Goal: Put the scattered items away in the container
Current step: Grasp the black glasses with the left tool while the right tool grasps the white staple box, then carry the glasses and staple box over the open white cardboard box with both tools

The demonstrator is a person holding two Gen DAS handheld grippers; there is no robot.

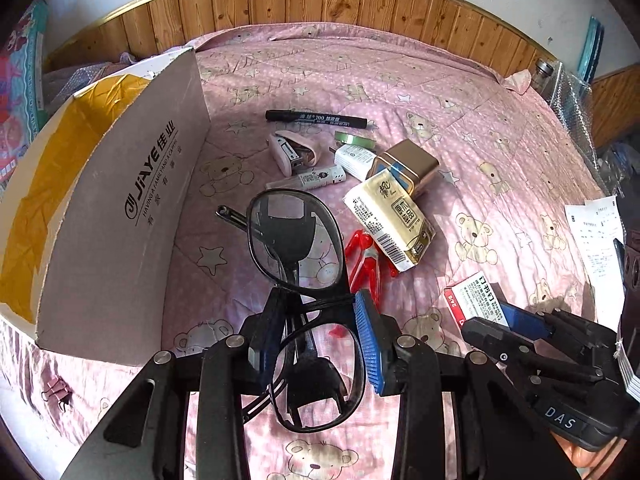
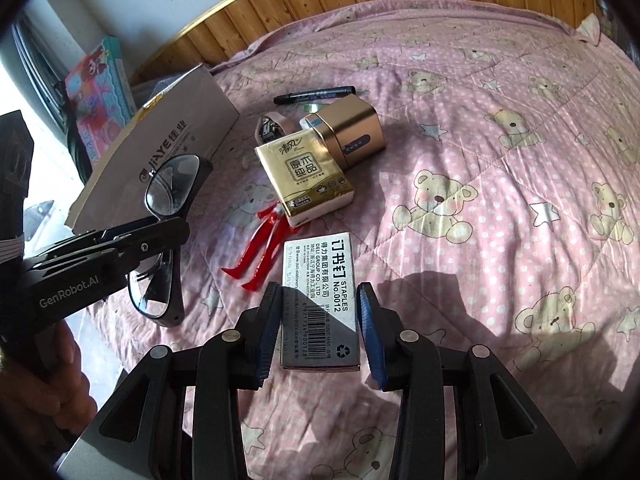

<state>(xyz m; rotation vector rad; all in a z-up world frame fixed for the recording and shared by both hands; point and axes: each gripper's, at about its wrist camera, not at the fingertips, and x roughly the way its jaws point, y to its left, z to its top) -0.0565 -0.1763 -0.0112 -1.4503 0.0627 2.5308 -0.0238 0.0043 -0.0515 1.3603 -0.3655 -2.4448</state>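
Observation:
My left gripper [image 1: 320, 312] is shut on the bridge of black-framed glasses [image 1: 296, 240], held above the pink bedspread just right of the open cardboard box [image 1: 120, 200]. In the right wrist view the glasses [image 2: 172, 184] hang from the left gripper [image 2: 176, 232] beside the box [image 2: 180, 140]. My right gripper [image 2: 320, 332] is shut on a grey staples box [image 2: 316, 280], its pads against both long sides. From the left wrist view the staples box [image 1: 476, 296] sits in the right gripper [image 1: 500, 320] at lower right.
Scattered on the bed [image 1: 400, 80]: a black marker [image 1: 316, 118], pink stapler [image 1: 292, 152], green tape roll [image 1: 356, 140], gold tin [image 1: 408, 168], tissue pack [image 1: 390, 220], red toy figure [image 1: 364, 260] and a white tube [image 1: 308, 180]. Binder clips [image 1: 56, 392] lie below the box.

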